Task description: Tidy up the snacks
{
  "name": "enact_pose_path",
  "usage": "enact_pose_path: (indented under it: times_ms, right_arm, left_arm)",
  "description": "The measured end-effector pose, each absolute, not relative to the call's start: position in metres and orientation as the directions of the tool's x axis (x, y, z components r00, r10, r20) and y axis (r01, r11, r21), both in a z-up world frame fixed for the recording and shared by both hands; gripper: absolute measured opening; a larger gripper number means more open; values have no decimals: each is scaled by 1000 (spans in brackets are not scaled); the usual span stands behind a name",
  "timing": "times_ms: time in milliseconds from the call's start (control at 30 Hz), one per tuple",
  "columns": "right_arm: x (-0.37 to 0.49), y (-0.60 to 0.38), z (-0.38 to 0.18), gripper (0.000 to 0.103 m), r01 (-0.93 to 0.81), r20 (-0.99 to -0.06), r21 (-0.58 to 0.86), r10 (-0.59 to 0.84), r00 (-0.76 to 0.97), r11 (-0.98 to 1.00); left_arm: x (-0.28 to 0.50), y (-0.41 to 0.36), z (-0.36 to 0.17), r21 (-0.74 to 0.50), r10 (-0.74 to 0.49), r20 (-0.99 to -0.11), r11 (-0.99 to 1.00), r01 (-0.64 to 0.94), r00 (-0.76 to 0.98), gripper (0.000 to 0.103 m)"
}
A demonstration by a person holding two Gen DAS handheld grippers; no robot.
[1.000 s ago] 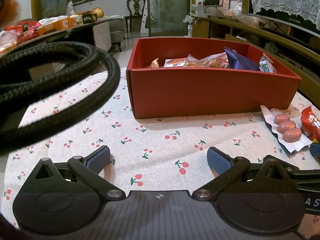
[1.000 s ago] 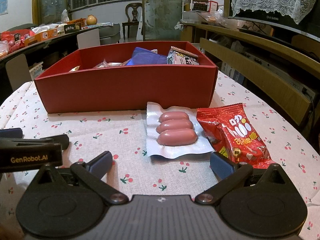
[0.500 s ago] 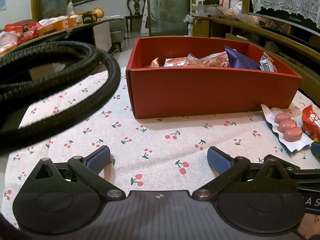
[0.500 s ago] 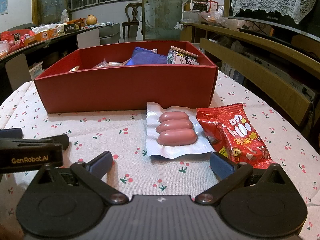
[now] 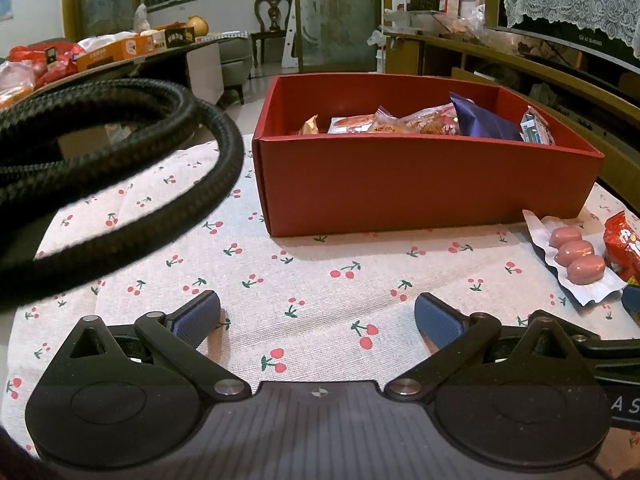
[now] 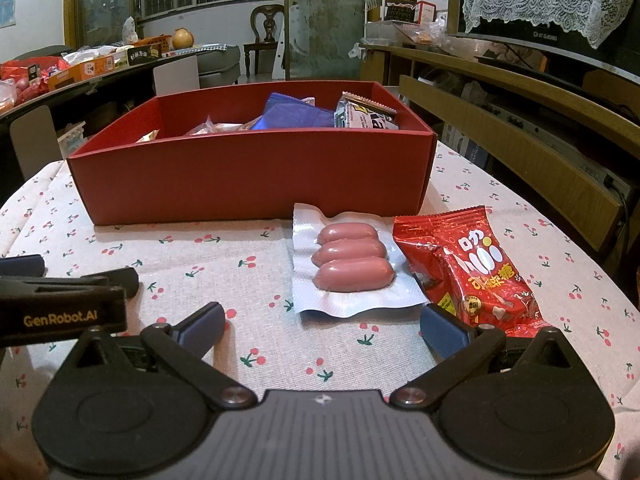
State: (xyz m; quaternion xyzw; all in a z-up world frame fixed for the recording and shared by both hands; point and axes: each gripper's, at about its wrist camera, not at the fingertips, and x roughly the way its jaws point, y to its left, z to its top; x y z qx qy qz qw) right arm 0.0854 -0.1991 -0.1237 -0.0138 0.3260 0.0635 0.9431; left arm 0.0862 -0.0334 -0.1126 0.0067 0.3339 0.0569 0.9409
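I have both tools low over the table [image 6: 520, 208], which is covered by a cherry-print cloth. My left hand-held gripper [image 5: 317, 318] has its fingers spread wide apart with only cloth between them. My right hand-held gripper [image 6: 322, 326] is spread just as wide and grips nothing; its right fingertip sits at the near corner of the red candy bag [image 6: 466, 270], though I cannot tell whether they touch.

The sausage pack [image 6: 352, 264] lies flat on the cloth just ahead of my right hand-held gripper, in front of the red box [image 6: 252, 176] and close to its front wall. Its three sausages lie side by side, each with its long axis running left to right across my right view, stacked from near to far. The silver backing sheet runs its longer side away from me, toward the box. From the left view the same pack [image 5: 576, 260] sits far to my right, its row of sausages slanting away toward the box [image 5: 424, 188].

The candy bag lies just right of the pack, edges nearly touching, its long axis angled from the near right up toward the box corner. Inside the box I see a blue packet [image 6: 296, 114] and a silver wrapped bar [image 6: 366, 116] leaning at the right end, with more wrappers to the left. A thick black cable [image 5: 132, 160] loops across the left of my left view.
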Motion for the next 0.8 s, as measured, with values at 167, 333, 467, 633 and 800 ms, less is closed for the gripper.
enact_pose_path:
  times_ms: [167, 333, 467, 633, 800]
  right_arm:
    - [85, -199, -124, 103, -128, -616, 16, 111, 780, 992]
    - [86, -198, -124, 103, -128, -617, 12, 108, 779, 992]
    - [86, -199, -125, 103, -127, -617, 12, 107, 779, 992]
    - [86, -199, -126, 103, -126, -615, 11, 106, 781, 992]
    - [86, -199, -126, 103, -126, -615, 11, 106, 782, 992]
  left_arm:
    - [86, -34, -113, 53, 113, -628, 993, -103, 770, 103]
    - [86, -34, -114, 56, 117, -628, 993, -105, 769, 103]
    - [87, -34, -114, 57, 118, -628, 993, -106, 769, 103]
    - [86, -33, -113, 50, 113, -627, 993, -105, 771, 103]
    - [86, -33, -113, 51, 114, -627, 993, -105, 771, 103]
